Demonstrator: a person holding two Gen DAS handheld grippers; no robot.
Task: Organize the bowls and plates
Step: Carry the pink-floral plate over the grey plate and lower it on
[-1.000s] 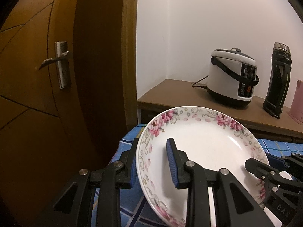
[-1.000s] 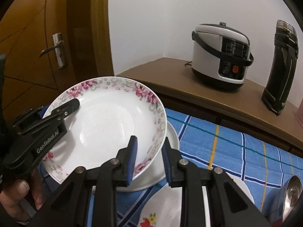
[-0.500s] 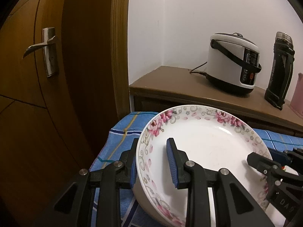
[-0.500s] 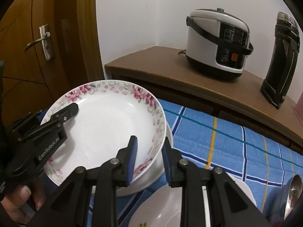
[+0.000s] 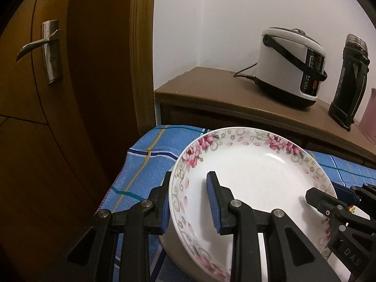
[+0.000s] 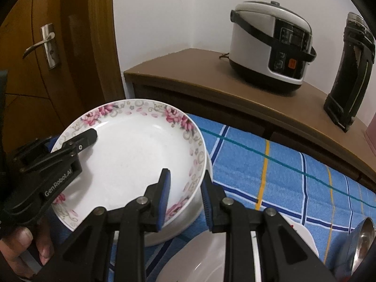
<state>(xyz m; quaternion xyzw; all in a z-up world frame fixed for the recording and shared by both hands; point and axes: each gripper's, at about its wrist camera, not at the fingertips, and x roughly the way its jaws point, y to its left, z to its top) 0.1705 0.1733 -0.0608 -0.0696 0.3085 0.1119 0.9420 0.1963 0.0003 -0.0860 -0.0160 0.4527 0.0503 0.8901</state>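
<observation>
A white deep plate with a pink flower rim point(image 5: 253, 176) point(image 6: 131, 157) rests on top of a plain white dish point(image 6: 185, 218) on the blue checked cloth. My left gripper point(image 5: 189, 202) straddles the plate's left rim, one finger inside and one outside, with a small gap around the rim. My right gripper point(image 6: 184, 195) straddles the right rim the same way, jaws a little apart. The left gripper also shows in the right wrist view point(image 6: 70, 145).
Another white plate point(image 6: 211, 258) lies near the front, with a metal bowl point(image 6: 359, 242) at the right. A wooden sideboard point(image 6: 211, 75) behind holds a rice cooker point(image 6: 270, 44) and a black flask point(image 6: 350, 65). A wooden door point(image 5: 58, 94) stands at the left.
The flowered plate came down onto the plain white dish. Both grippers' jaws have widened slightly around its rim.
</observation>
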